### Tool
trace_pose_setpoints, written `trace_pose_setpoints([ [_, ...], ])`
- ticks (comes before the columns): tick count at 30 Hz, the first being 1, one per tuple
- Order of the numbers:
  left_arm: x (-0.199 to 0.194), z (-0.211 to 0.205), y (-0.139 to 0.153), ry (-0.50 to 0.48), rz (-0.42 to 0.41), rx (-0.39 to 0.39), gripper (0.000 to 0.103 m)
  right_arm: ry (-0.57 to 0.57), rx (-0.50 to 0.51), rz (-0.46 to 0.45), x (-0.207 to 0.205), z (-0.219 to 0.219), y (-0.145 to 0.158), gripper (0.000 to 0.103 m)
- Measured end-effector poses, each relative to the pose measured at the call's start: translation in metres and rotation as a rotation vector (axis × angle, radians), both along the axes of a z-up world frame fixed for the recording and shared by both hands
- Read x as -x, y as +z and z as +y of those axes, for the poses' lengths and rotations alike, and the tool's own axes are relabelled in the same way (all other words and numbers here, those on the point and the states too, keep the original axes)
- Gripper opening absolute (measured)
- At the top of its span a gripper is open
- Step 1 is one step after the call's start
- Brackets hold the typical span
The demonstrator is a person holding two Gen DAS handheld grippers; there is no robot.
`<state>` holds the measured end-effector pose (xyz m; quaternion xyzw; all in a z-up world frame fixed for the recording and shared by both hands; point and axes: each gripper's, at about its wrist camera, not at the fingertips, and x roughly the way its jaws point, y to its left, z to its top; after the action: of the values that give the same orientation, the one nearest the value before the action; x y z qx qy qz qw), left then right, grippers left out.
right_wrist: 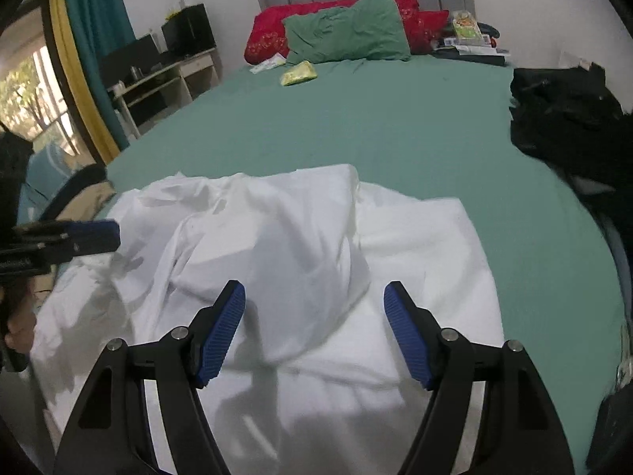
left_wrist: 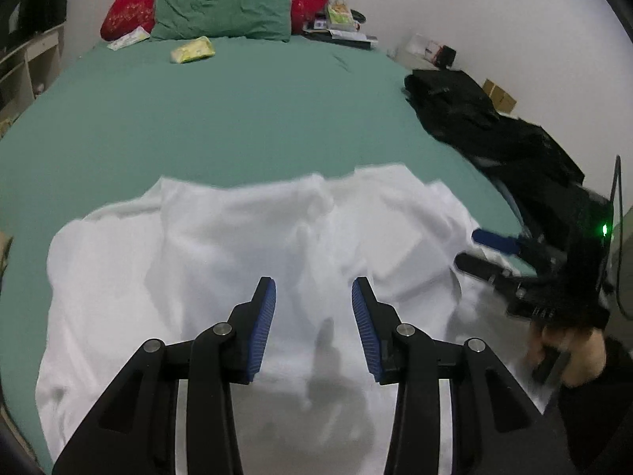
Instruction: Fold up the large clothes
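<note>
A large white garment (left_wrist: 221, 261) lies crumpled on the near end of the green bed sheet (left_wrist: 237, 118). It also shows in the right wrist view (right_wrist: 300, 245), bunched in the middle with loose folds. My left gripper (left_wrist: 313, 289) is open and empty, just above the cloth. My right gripper (right_wrist: 314, 295) is open and empty above the garment's near part. The right gripper also shows in the left wrist view (left_wrist: 474, 247) at the garment's right edge. The left gripper shows at the left edge of the right wrist view (right_wrist: 91, 235).
A green pillow (left_wrist: 221, 8) and a red pillow (left_wrist: 126, 8) lie at the headboard. A yellow packet (left_wrist: 192, 49) lies on the sheet. Black clothes (left_wrist: 494, 126) are piled on the bed's right side. A desk with shelves (right_wrist: 166, 75) stands left of the bed.
</note>
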<state>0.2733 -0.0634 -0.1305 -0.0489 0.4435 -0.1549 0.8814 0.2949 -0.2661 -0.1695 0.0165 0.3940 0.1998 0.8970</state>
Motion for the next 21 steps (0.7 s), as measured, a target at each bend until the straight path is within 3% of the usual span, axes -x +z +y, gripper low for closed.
trace_pose_setpoints([
  [3,-0.02,0.001,-0.016,0.037,0.043,-0.007,0.043,-0.038,0.025,0.034,-0.015,0.01,-0.005,0.073],
  [5,-0.028,0.001,-0.036,0.075,0.118,-0.021,0.043,-0.035,0.074,0.06,-0.017,0.013,-0.011,0.073],
  [7,-0.025,0.001,-0.05,0.056,0.152,-0.022,0.043,-0.03,0.123,0.092,-0.014,0.019,-0.019,0.073],
  [11,-0.001,-0.003,-0.05,0.001,0.124,-0.076,0.043,-0.006,0.176,0.106,0.004,0.021,-0.023,0.076],
  [14,0.02,0.005,-0.042,-0.009,0.131,-0.07,0.043,-0.002,0.189,0.118,0.013,0.023,-0.018,0.076],
  [21,0.1,0.08,-0.002,0.13,0.025,-0.042,0.044,-0.087,0.158,0.096,0.062,-0.026,0.016,0.076],
])
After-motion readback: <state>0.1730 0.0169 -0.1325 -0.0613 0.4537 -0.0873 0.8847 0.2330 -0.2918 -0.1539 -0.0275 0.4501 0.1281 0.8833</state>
